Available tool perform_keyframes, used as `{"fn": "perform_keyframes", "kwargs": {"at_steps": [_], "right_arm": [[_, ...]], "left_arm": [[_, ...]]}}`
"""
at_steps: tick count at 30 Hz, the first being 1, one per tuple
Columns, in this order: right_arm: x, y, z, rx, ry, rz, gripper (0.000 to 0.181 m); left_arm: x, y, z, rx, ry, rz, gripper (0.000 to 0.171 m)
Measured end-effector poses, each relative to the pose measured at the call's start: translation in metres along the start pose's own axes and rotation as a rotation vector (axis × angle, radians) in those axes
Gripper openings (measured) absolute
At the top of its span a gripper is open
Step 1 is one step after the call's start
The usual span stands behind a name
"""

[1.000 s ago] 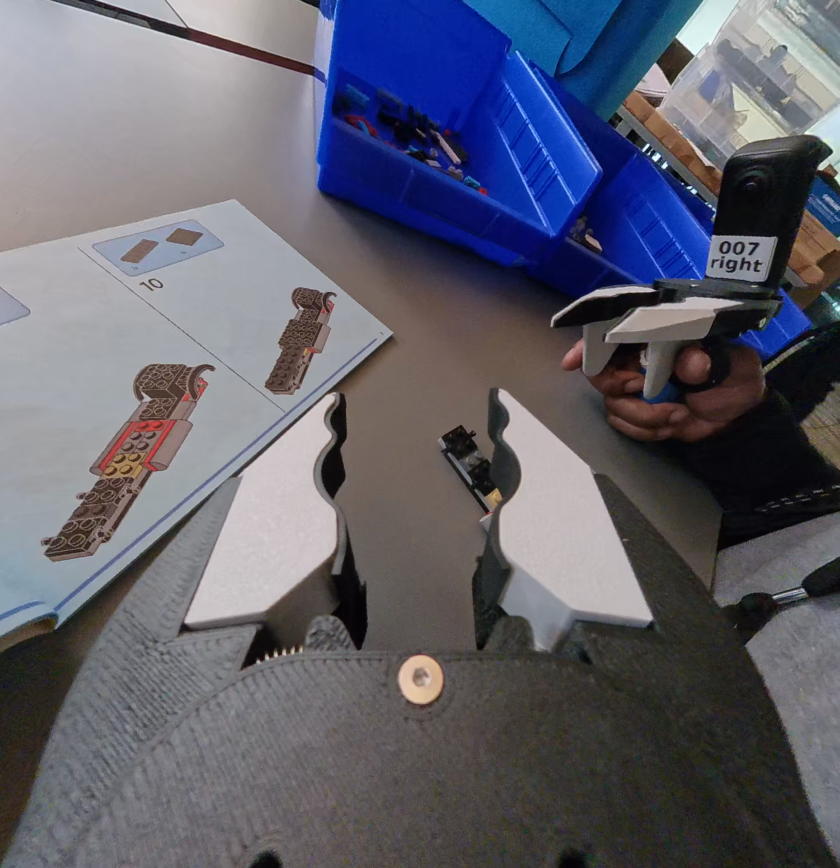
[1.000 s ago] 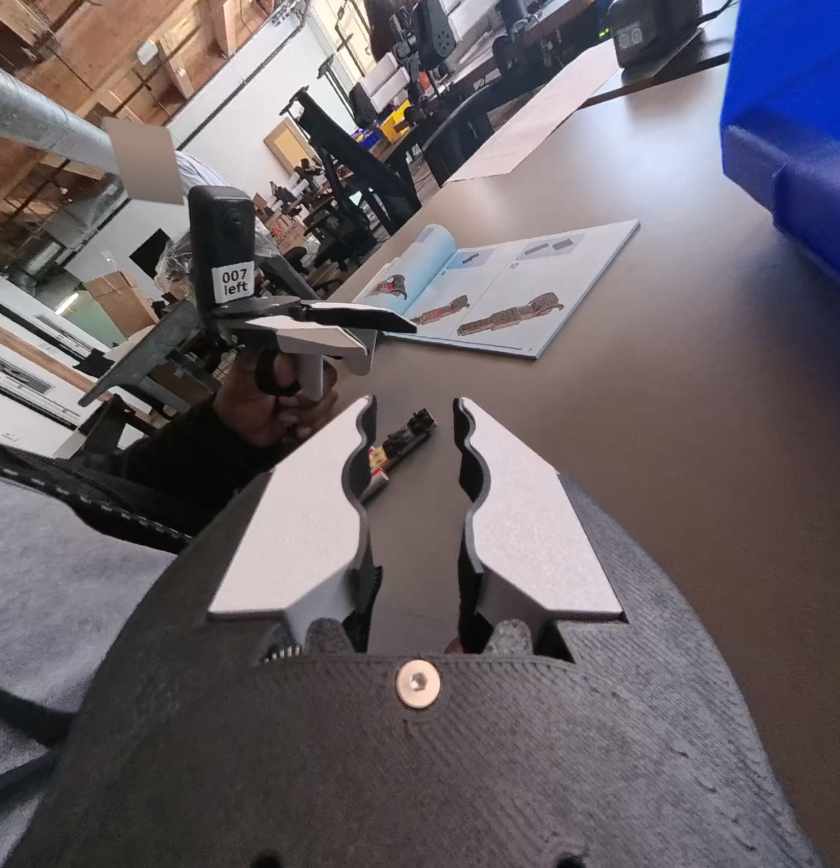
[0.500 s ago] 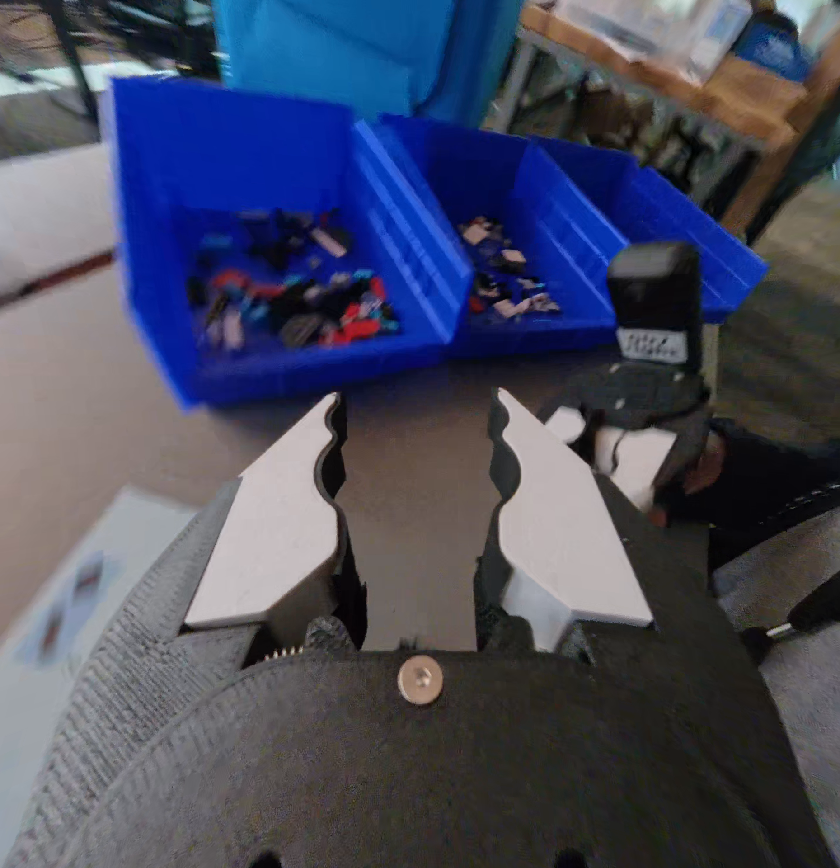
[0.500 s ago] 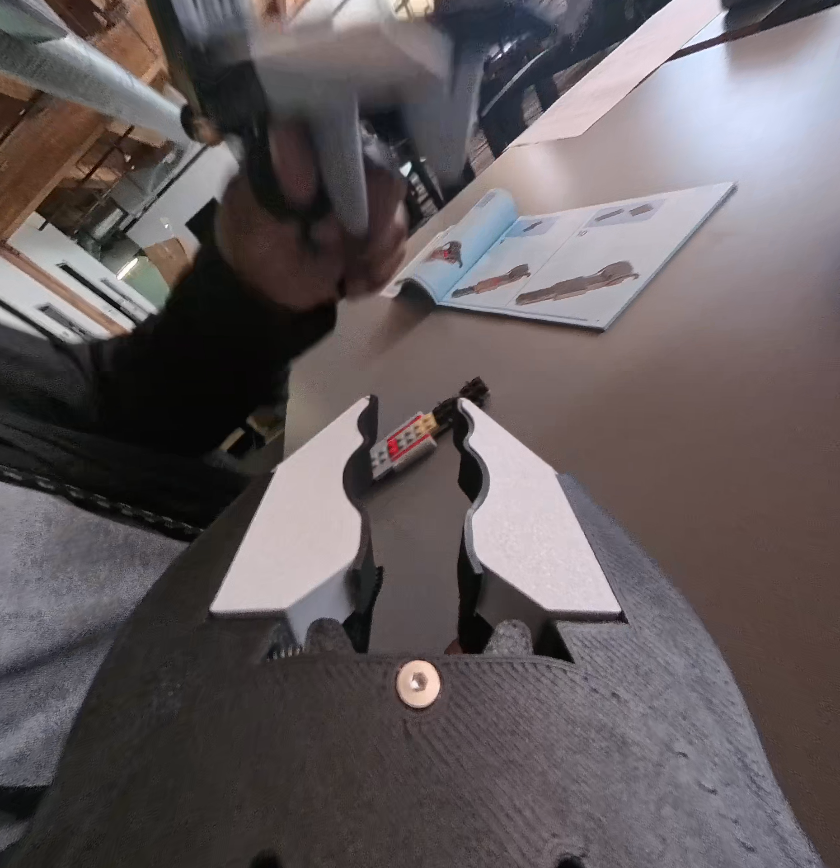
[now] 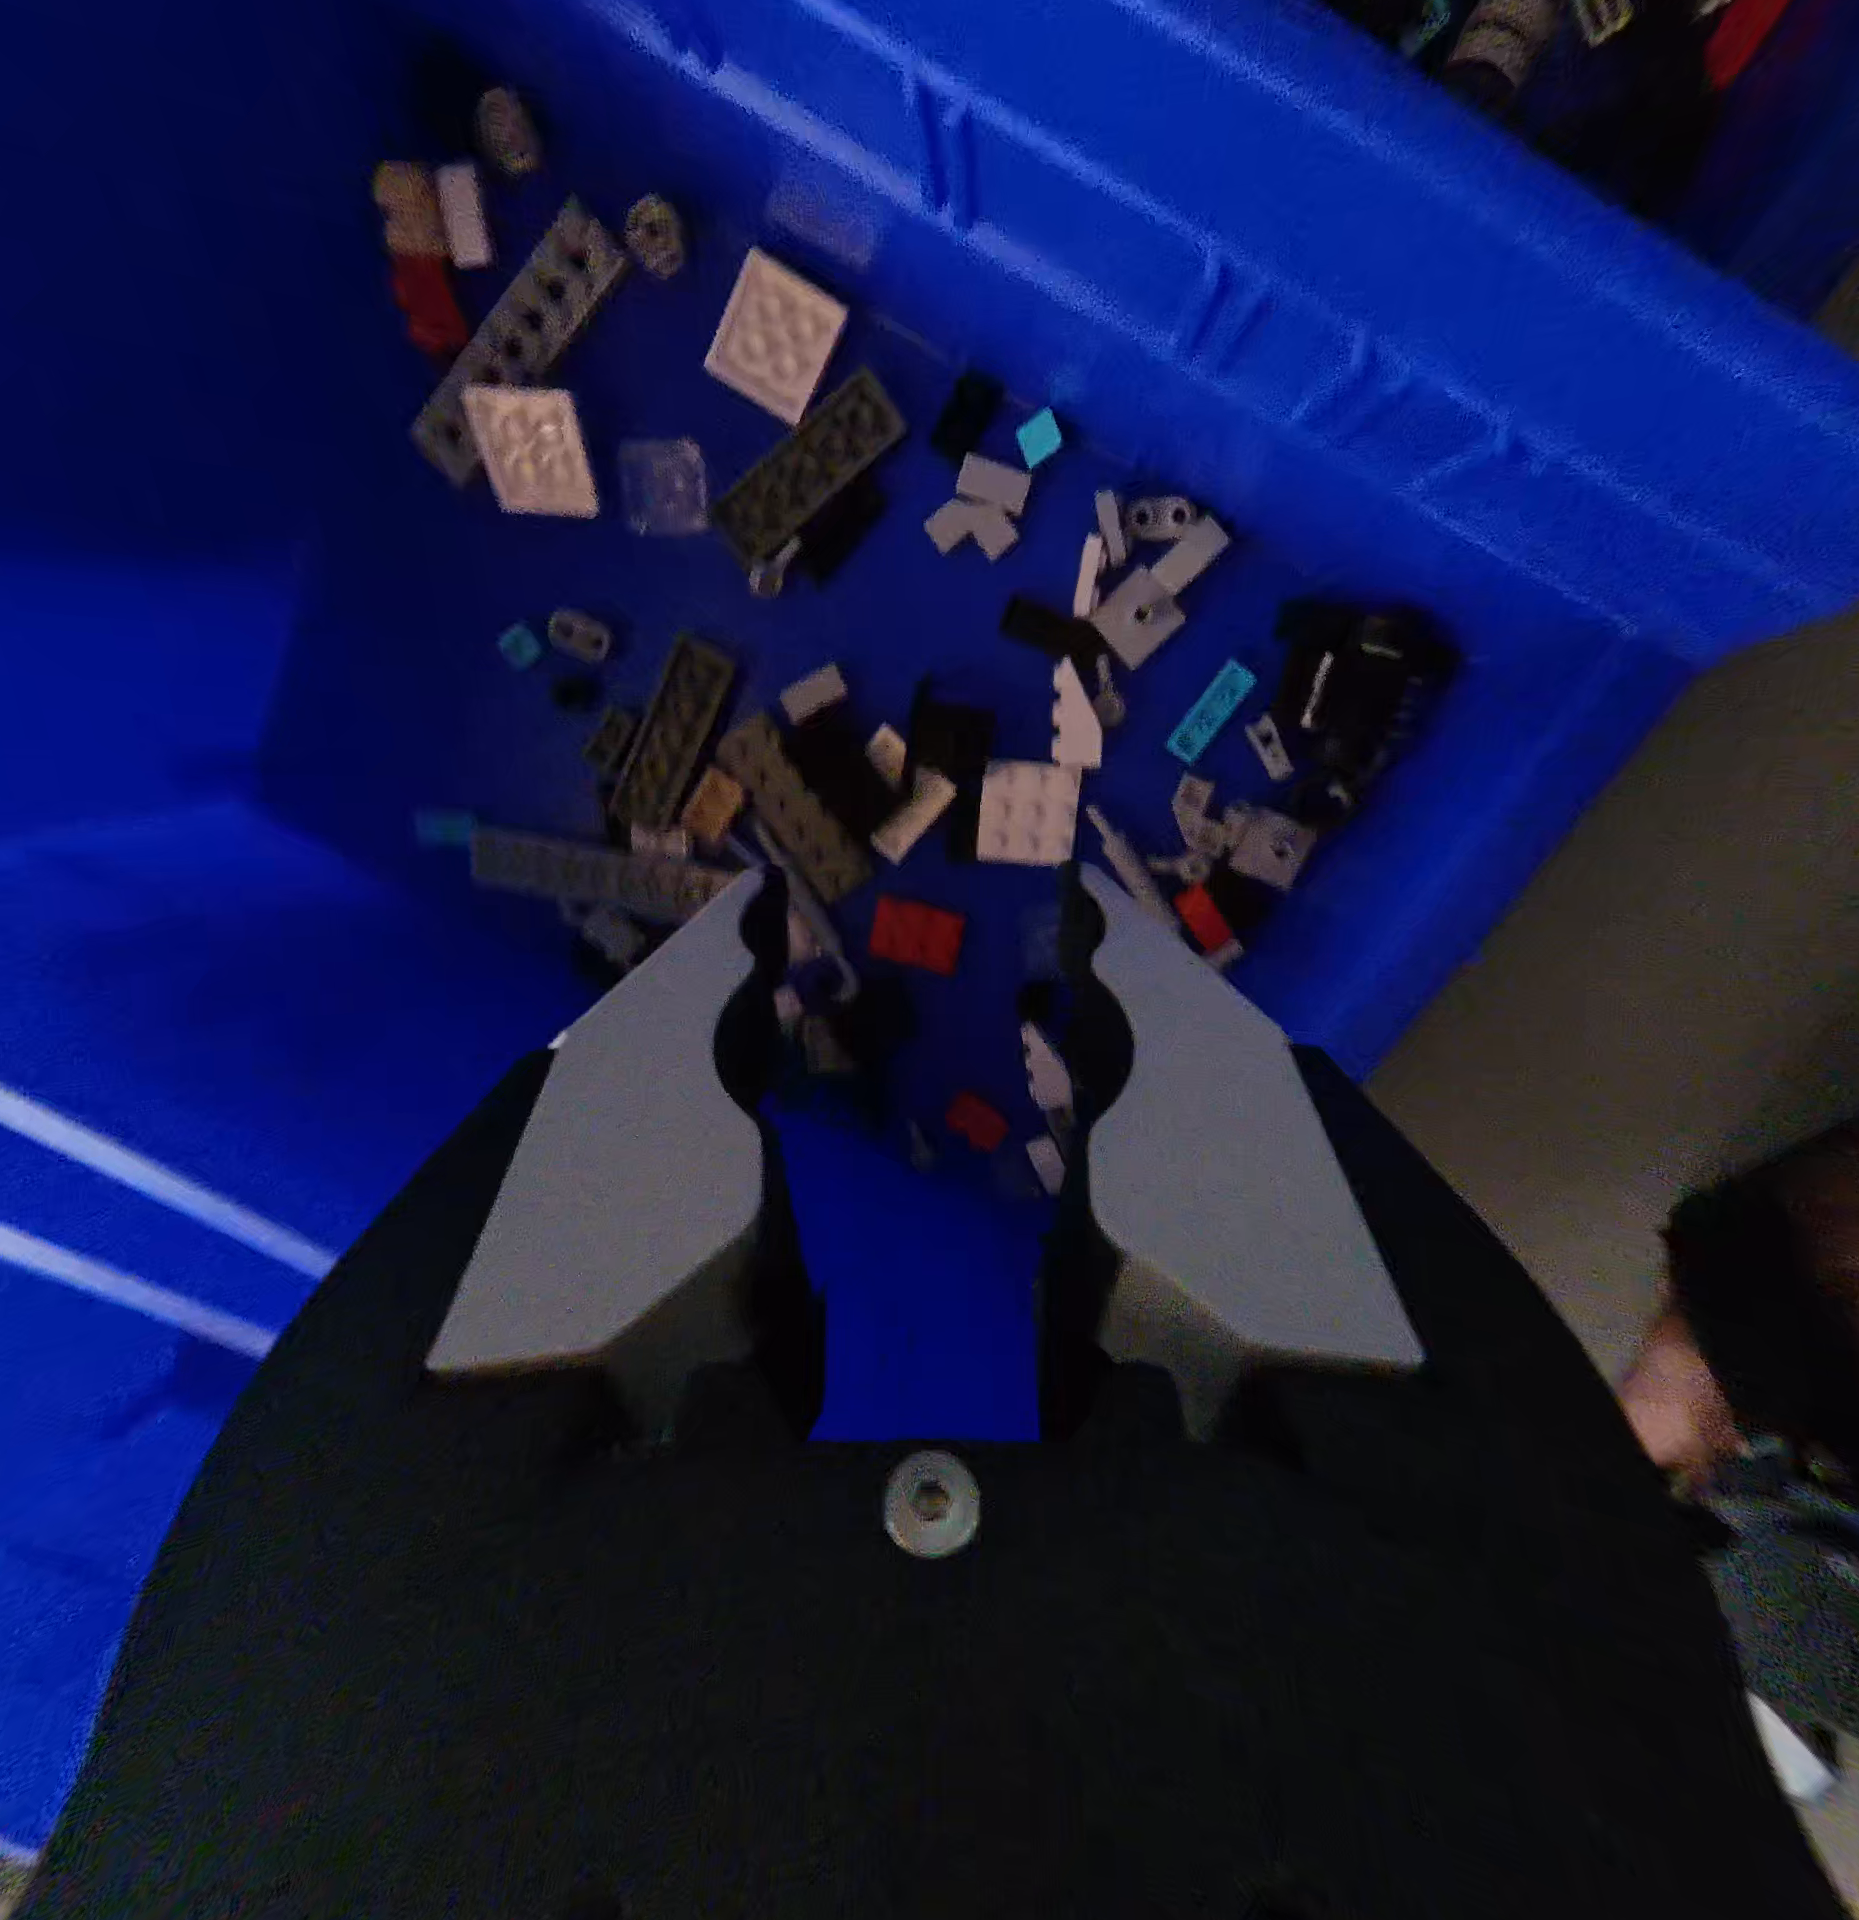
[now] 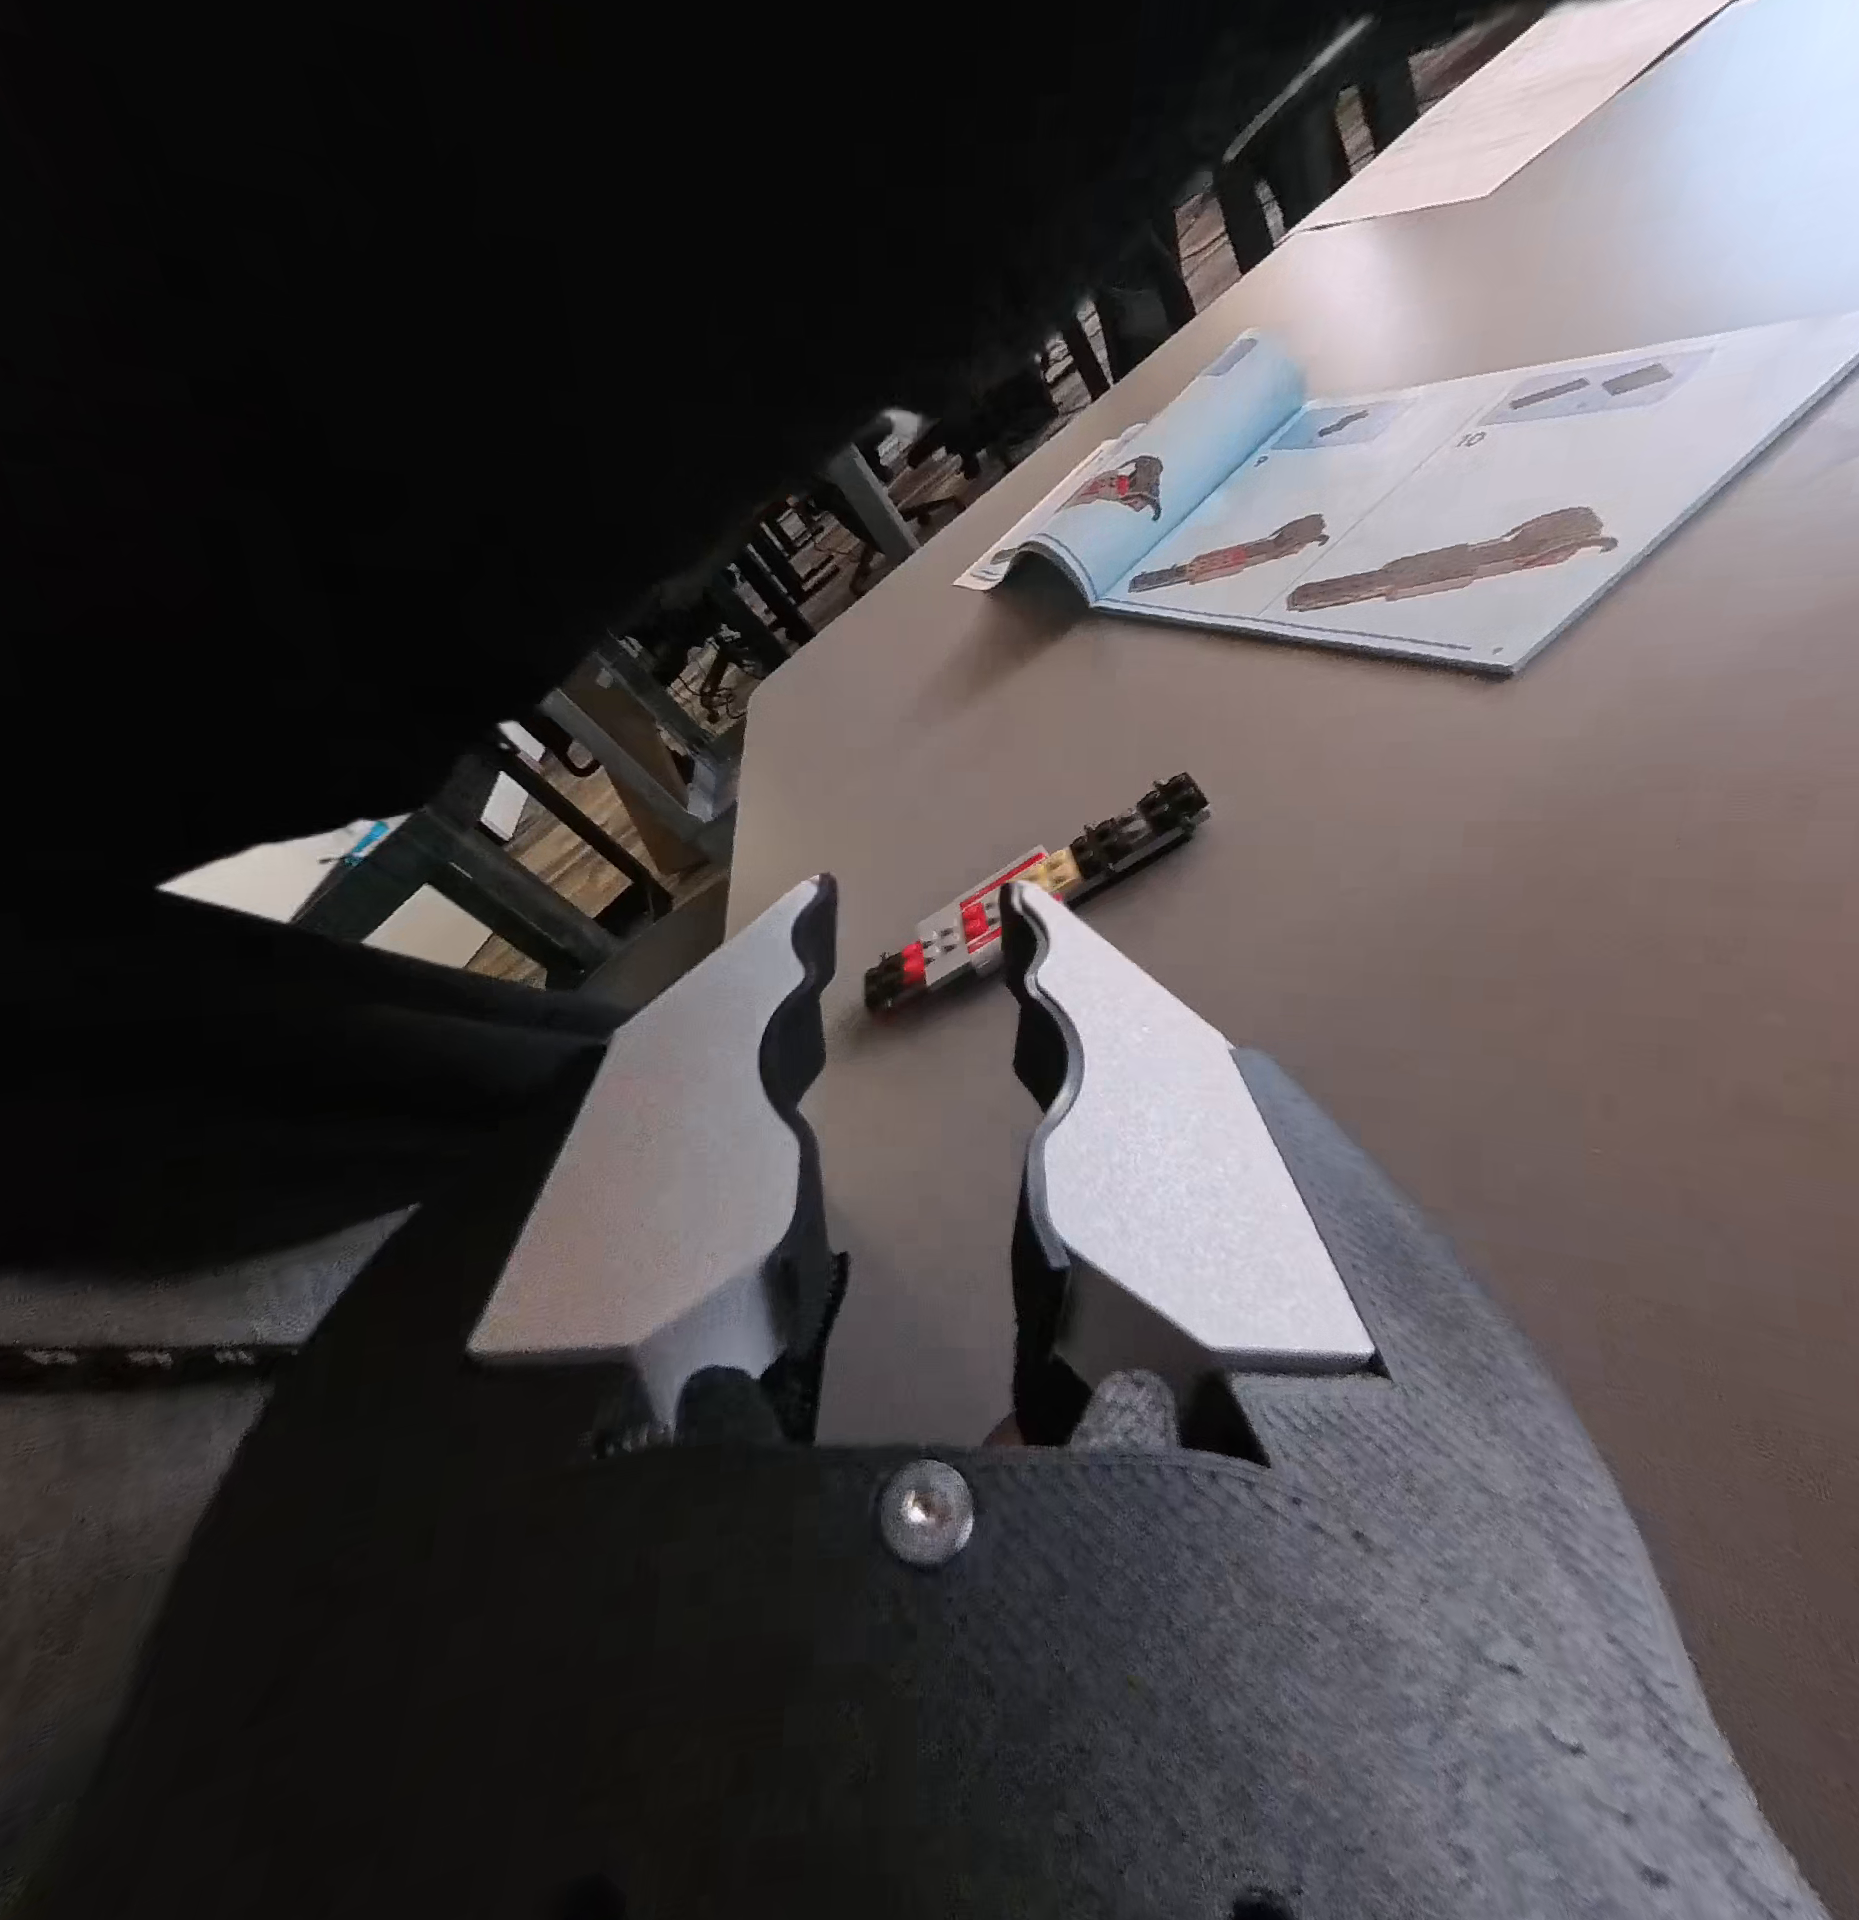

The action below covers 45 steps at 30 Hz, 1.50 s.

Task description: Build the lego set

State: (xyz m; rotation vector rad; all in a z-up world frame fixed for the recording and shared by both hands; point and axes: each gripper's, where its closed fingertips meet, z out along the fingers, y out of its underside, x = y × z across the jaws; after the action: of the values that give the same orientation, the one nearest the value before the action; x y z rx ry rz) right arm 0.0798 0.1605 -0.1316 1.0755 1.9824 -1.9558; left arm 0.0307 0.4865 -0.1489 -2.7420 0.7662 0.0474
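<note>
The left gripper (image 5: pixel 920 914) hangs over a blue bin (image 5: pixel 1320 343), fingers spread and holding nothing, above loose lego pieces (image 5: pixel 790 800) scattered on the bin floor, a red plate (image 5: pixel 914 933) just beyond the tips. The right gripper (image 6: pixel 920 899) sits low over the table (image 6: pixel 1527 935), fingers spread and empty, with the half-built lego model (image 6: pixel 1039 894) lying just ahead and an open instruction booklet (image 6: pixel 1424 499) farther back

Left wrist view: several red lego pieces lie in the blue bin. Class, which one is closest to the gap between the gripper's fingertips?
The flat red plate, just ahead of the open left gripper. The other red pieces lie by the right fingertip, farther back between the fingers or at the far corner.
</note>
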Motion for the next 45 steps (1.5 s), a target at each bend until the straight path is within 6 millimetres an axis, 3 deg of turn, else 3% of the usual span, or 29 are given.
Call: {"fn": "perform_keyframes", "kwargs": {"at_steps": [5,11,15,19,22,25,28,30,32,35,38,41,43,45], "right_arm": [[-0.006,-0.001,-0.006,0.010,-0.051,0.016,0.034],[-0.008,-0.006,-0.012,0.042,-0.098,0.056,0.034],[-0.007,-0.006,-0.012,0.040,-0.098,0.065,0.034],[-0.006,-0.006,-0.012,0.041,-0.095,0.066,0.034],[-0.006,-0.006,-0.012,0.040,-0.093,0.067,0.034],[-0.006,-0.006,-0.012,0.043,-0.098,0.068,0.034],[-0.007,-0.007,-0.013,0.047,-0.110,0.073,0.034],[-0.008,-0.007,-0.013,0.048,-0.114,0.076,0.034],[-0.008,-0.007,-0.013,0.044,-0.113,0.075,0.034],[-0.007,-0.005,-0.011,0.034,-0.102,0.072,0.034],[-0.005,-0.004,-0.010,0.024,-0.092,0.072,0.034],[-0.004,-0.003,-0.009,0.021,-0.086,0.073,0.034],[-0.004,-0.003,-0.008,0.015,-0.083,0.071,0.034],[-0.005,-0.001,-0.008,0.006,-0.078,0.062,0.034]], "left_arm": [[0.007,-0.020,0.034,-0.060,0.057,0.090,0.039],[0.007,-0.013,0.050,-0.131,0.080,0.105,0.033],[0.007,-0.008,0.057,-0.144,0.078,0.111,0.020],[0.003,-0.017,0.034,-0.039,0.034,0.070,0.020],[0.003,-0.015,-0.012,0.093,-0.005,-0.035,0.020],[0.011,0.020,-0.071,0.202,-0.055,-0.181,0.019],[0.031,0.094,-0.109,0.239,-0.072,-0.386,0.019],[0.050,0.152,-0.109,0.225,-0.059,-0.552,0.019],[0.074,0.203,-0.090,0.178,-0.031,-0.695,0.019],[0.102,0.253,-0.053,0.085,-0.015,-0.806,0.020],[0.118,0.270,-0.029,0.039,-0.002,-0.827,0.020],[0.119,0.264,-0.029,0.058,0.018,-0.825,0.034],[0.108,0.257,-0.040,0.046,-0.018,-0.781,0.046],[0.085,0.229,-0.065,0.109,-0.059,-0.719,0.046]]}}
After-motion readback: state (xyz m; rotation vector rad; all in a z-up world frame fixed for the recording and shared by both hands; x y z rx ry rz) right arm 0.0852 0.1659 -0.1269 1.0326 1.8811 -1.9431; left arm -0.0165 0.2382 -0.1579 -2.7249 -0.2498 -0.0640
